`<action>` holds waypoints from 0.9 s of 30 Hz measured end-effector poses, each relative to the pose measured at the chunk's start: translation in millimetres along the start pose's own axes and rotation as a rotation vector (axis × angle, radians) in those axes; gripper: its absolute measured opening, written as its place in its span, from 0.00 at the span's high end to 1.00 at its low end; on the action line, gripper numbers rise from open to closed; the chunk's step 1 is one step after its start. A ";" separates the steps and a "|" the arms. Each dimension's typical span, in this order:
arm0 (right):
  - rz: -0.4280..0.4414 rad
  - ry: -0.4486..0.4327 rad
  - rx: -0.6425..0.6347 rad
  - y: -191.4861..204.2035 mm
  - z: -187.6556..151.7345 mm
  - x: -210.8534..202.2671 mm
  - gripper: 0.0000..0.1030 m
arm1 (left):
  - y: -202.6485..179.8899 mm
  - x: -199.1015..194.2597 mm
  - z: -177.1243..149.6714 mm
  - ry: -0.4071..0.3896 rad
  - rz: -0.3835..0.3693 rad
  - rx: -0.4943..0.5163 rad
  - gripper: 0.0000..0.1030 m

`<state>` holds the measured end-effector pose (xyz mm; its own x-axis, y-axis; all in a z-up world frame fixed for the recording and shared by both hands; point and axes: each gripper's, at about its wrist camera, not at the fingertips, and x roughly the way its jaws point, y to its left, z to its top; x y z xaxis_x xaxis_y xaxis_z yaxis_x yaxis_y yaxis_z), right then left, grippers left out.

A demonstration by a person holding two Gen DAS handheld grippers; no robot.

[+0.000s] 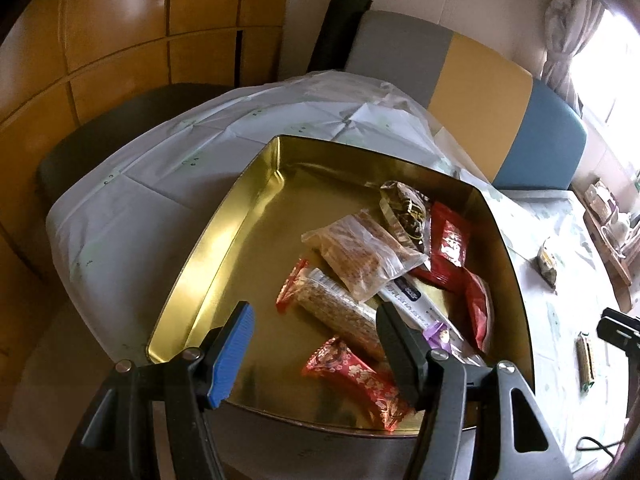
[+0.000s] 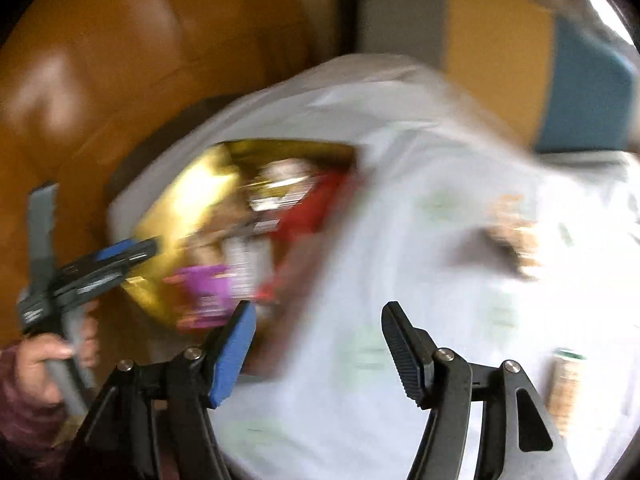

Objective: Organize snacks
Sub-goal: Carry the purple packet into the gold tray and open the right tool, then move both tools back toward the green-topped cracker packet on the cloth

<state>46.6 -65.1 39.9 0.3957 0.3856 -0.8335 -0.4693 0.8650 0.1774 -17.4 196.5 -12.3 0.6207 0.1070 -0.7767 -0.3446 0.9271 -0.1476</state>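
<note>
A gold tin tray (image 1: pixel 224 240) sits on the white tablecloth and holds several wrapped snacks: a clear bag of brown pieces (image 1: pixel 364 256), a long grain bar (image 1: pixel 340 312), red packets (image 1: pixel 450 244) and a red-gold candy (image 1: pixel 360 380). My left gripper (image 1: pixel 316 320) is open and empty, hovering over the tray's near edge. The right wrist view is motion-blurred. My right gripper (image 2: pixel 320 316) is open and empty above the tablecloth, right of the tray (image 2: pixel 188 200). A snack bar (image 1: pixel 586 362) and a small wrapped snack (image 1: pixel 548 264) lie on the cloth; the bar also shows in the right view (image 2: pixel 564 388).
A white cloth (image 1: pixel 160 176) covers the table. A grey, yellow and blue chair back (image 1: pixel 476 80) stands behind it. Wooden cabinets (image 1: pixel 120 40) fill the left. A wooden rack with items (image 1: pixel 604 220) stands at the far right.
</note>
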 end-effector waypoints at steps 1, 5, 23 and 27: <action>-0.034 0.000 0.034 -20.4 -3.0 -5.5 0.35 | -1.4 -0.9 0.1 -0.001 0.000 0.003 0.38; -0.121 0.027 0.084 -64.8 -13.4 -12.6 0.35 | -7.8 -6.0 0.0 -0.017 0.004 0.032 0.38; -0.234 0.088 0.362 -171.6 -75.8 -18.4 0.35 | -43.6 -16.1 -11.1 -0.010 -0.026 0.144 0.38; -0.262 0.095 0.310 -180.3 -66.3 -21.6 0.26 | -51.4 -16.7 -12.9 -0.006 -0.033 0.165 0.38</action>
<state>70.2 -250.6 -8.8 0.3890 0.1211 -0.9132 -0.0966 0.9912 0.0903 -19.1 142.4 0.4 0.6338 0.0773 -0.7696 -0.2040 0.9765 -0.0700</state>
